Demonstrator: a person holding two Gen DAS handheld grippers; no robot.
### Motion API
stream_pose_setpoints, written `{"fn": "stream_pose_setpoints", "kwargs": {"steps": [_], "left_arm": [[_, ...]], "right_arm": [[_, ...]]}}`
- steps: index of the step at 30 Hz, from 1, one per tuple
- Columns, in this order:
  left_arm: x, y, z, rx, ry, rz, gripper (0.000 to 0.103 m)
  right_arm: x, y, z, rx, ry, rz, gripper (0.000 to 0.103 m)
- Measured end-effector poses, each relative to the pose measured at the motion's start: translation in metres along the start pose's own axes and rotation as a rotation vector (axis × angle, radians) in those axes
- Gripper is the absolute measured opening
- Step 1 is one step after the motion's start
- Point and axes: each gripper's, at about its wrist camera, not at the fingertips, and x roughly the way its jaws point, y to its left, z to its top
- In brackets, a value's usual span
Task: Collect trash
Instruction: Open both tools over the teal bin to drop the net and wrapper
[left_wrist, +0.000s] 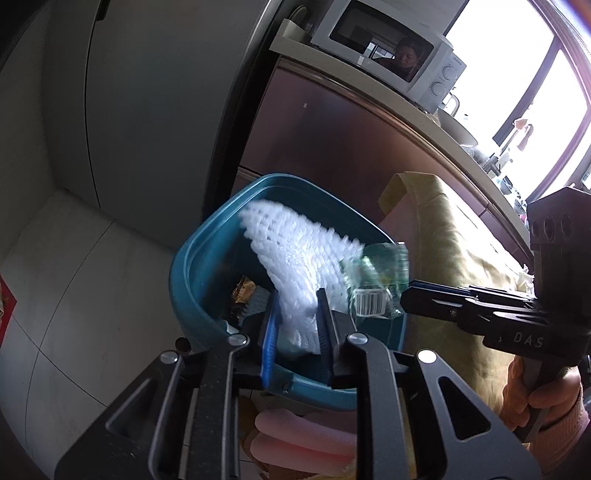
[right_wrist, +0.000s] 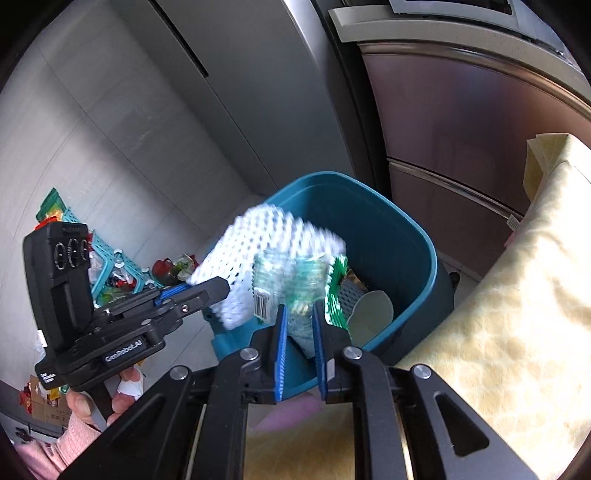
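A teal trash bin (left_wrist: 192, 258) (right_wrist: 424, 240) stands on the floor beside the table. Over its opening, my left gripper (left_wrist: 298, 295) (right_wrist: 221, 286) is shut on a white foam net (left_wrist: 295, 251) (right_wrist: 266, 243), which fills the gap between its pads and looks blurred. My right gripper (right_wrist: 300, 306) (left_wrist: 406, 291) is shut on a crumpled clear plastic wrapper (right_wrist: 291, 277) (left_wrist: 373, 277) with a barcode label, held above the bin right next to the net. A green-and-white packet (right_wrist: 338, 291) and other scraps lie inside the bin.
A yellow cloth (left_wrist: 443, 240) (right_wrist: 517, 277) covers the table to the right of the bin. A grey refrigerator (left_wrist: 147, 92) and brown cabinet (right_wrist: 461, 129) stand behind, with a microwave (left_wrist: 399, 55) on top. A teal basket (right_wrist: 110, 258) and litter lie on the floor at left.
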Motion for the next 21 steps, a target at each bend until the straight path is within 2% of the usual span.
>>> {"fn": "stream_pose_setpoints", "kwargs": {"steps": [6, 12, 18, 21], "left_arm": [[0.003, -0.003, 0.001, 0.002, -0.009, 0.004, 0.035], [-0.003, -0.012, 0.0, 0.026, -0.026, -0.004, 0.035], [-0.023, -0.036, -0.001, 0.09, -0.079, -0.043, 0.042], [-0.032, -0.054, -0.003, 0.132, -0.101, -0.08, 0.044]], "right_arm": [[0.001, 0.003, -0.001, -0.005, -0.008, -0.01, 0.016], [-0.012, 0.0, -0.009, 0.01, -0.04, 0.016, 0.024], [-0.045, -0.011, -0.02, 0.01, -0.1, 0.035, 0.025], [-0.067, -0.014, -0.029, 0.003, -0.145, 0.035, 0.03]]}}
